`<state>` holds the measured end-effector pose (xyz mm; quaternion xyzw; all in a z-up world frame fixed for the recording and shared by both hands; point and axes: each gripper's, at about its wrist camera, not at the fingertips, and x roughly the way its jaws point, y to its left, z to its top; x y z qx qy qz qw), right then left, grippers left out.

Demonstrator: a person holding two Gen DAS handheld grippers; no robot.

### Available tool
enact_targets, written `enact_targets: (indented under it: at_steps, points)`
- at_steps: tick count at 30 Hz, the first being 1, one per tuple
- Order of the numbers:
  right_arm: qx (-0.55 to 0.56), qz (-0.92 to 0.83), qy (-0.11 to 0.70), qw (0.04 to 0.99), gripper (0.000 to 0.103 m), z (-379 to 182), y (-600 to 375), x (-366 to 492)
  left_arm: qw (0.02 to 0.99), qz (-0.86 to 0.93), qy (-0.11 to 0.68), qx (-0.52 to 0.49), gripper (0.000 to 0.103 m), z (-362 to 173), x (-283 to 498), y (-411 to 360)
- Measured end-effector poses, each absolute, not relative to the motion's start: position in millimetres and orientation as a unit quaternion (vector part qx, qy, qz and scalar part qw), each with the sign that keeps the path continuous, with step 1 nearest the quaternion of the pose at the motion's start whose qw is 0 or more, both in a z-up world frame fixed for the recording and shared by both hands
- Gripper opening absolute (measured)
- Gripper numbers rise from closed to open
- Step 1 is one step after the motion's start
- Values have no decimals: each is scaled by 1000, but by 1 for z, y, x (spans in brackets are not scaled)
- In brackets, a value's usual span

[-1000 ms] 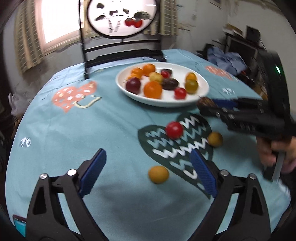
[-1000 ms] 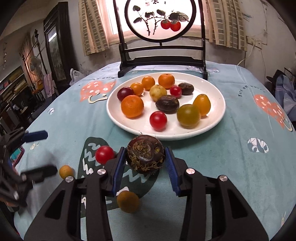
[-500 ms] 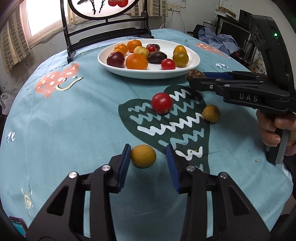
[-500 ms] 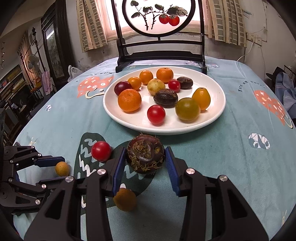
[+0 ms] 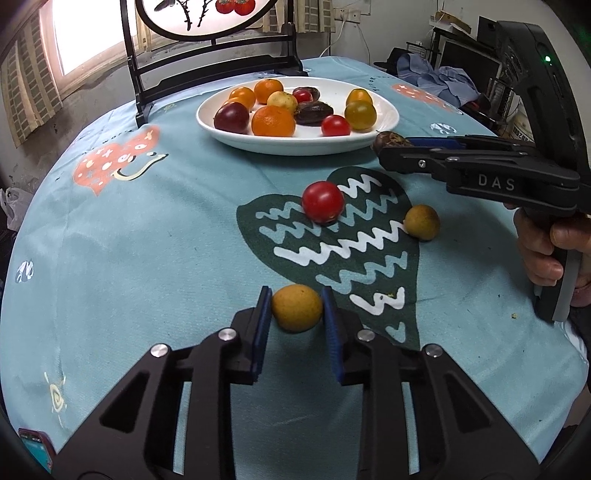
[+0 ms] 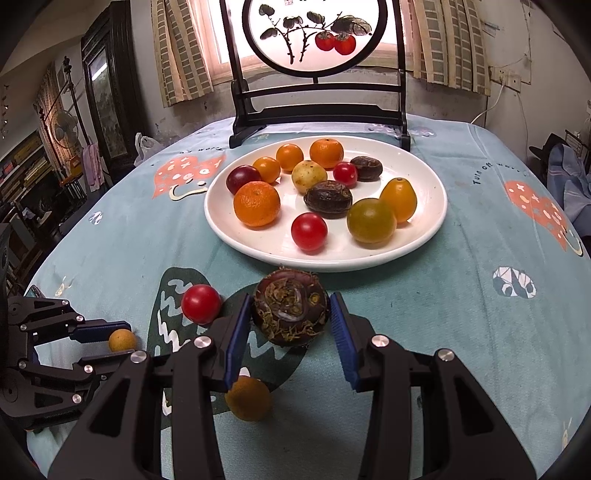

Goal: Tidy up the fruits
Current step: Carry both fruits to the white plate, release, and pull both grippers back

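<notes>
My left gripper [image 5: 295, 325] is shut on a small yellow-orange fruit [image 5: 296, 308] that rests on the tablecloth; it also shows in the right wrist view [image 6: 122, 340]. My right gripper [image 6: 290, 325] is shut on a dark brown water chestnut [image 6: 290, 312] and holds it just in front of the white plate [image 6: 424, 229]. The plate [image 5: 236, 137] holds several fruits. A red tomato [image 5: 322, 202] and another yellow-orange fruit [image 5: 422, 222] lie loose on the cloth between the grippers; they also show in the right wrist view, the tomato [image 6: 200, 303] and the fruit [image 6: 248, 398].
A dark wooden stand with a round painted screen [image 6: 317, 33] stands behind the plate. The teal tablecloth [image 5: 129, 240] has a dark heart print [image 5: 332, 258]. The table edge lies near on the right, with clothes and clutter [image 5: 439, 79] beyond it.
My left gripper has moved forward and closed around the yellow-orange fruit. My right gripper has carried the water chestnut closer to the plate.
</notes>
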<state>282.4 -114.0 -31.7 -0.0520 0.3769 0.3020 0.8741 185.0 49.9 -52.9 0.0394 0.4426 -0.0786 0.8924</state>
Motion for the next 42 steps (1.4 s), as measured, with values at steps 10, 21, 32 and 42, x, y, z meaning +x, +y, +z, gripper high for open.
enact_targets:
  at_steps: [10, 21, 32, 42]
  points:
    - [-15, 314, 343, 885, 43, -17, -120, 282, 913, -82, 399, -19, 28, -17, 207, 56]
    - [10, 248, 300, 921, 43, -3, -117, 352, 930, -22, 365, -42, 28, 8, 325, 54]
    - [19, 243, 317, 917, 50, -3, -119, 368, 942, 44, 330, -41, 88, 11, 339, 60]
    - [-2, 265, 294, 918, 51, 14, -120, 310, 947, 60, 312, -44, 99, 36, 258, 75]
